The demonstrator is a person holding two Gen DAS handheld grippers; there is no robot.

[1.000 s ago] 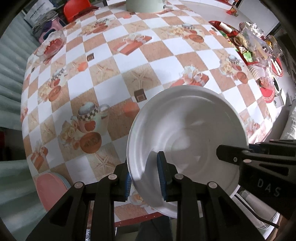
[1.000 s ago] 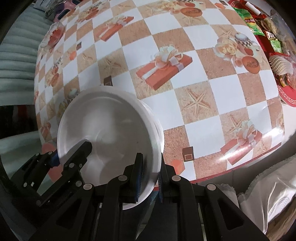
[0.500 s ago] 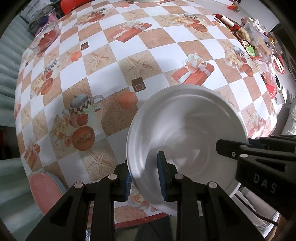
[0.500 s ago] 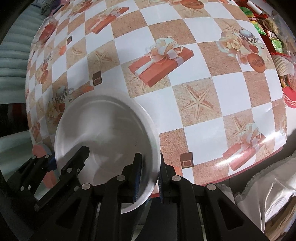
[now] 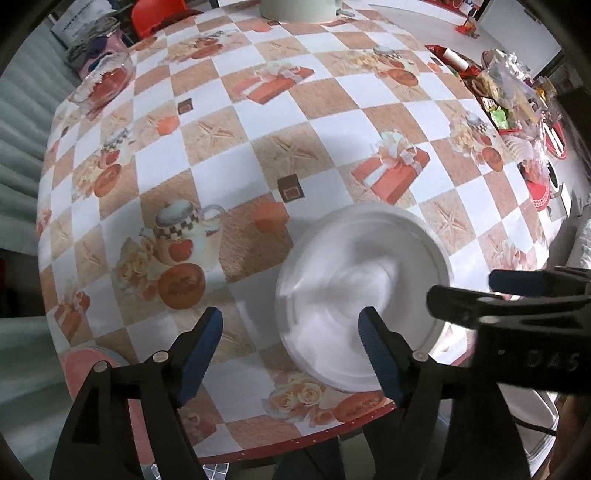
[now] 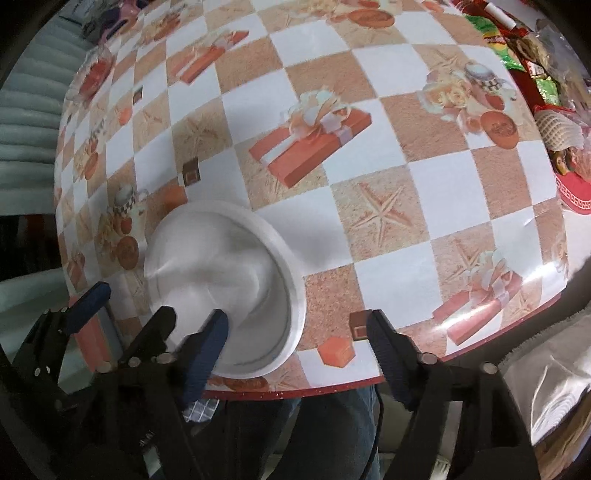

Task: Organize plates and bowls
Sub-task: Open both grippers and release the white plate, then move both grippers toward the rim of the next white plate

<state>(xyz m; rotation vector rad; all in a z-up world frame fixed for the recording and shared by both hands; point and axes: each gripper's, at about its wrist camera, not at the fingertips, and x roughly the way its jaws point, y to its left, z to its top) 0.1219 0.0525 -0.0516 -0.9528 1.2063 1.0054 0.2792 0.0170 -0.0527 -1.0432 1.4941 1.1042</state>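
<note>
Left gripper [image 5: 290,341] spread wide at the bottom of the left wrist view, blue-padded fingers [image 5: 199,345] well apart and clamping nothing. Between and just beyond those tips, toward the lower right of the frame, a white bowl [image 5: 364,295], sitting on the checkered tablecloth [image 5: 229,155] close to the table's red-trimmed near edge. Right-hand finger overlapping the bowl's near rim in the picture; contact impossible to judge, and the bowl's inside blurred. At the right edge of the same frame, the other tool's black arms reaching in beside the bowl.

Right gripper [image 6: 295,332] likewise gaping wide at the bottom of the right wrist view, gripping nothing. White bowl [image 6: 225,291] at lower left of that frame, with the left-hand blue pad [image 6: 207,350] lying over its near rim and the other pad well off to the right, over the tablecloth [image 6: 369,166]. Further left, at the frame's lower-left edge, the left tool's fingers next to the bowl.

Farther up the left wrist view, a printed gift box pattern and teapot motifs on the cloth. Beyond, at upper left, a glass bowl [image 5: 103,79] near the far table edge. At upper right, a cluttered red tray [image 5: 509,99] of packets. At the very top, a pale round container [image 5: 301,9] cut by the frame.
</note>
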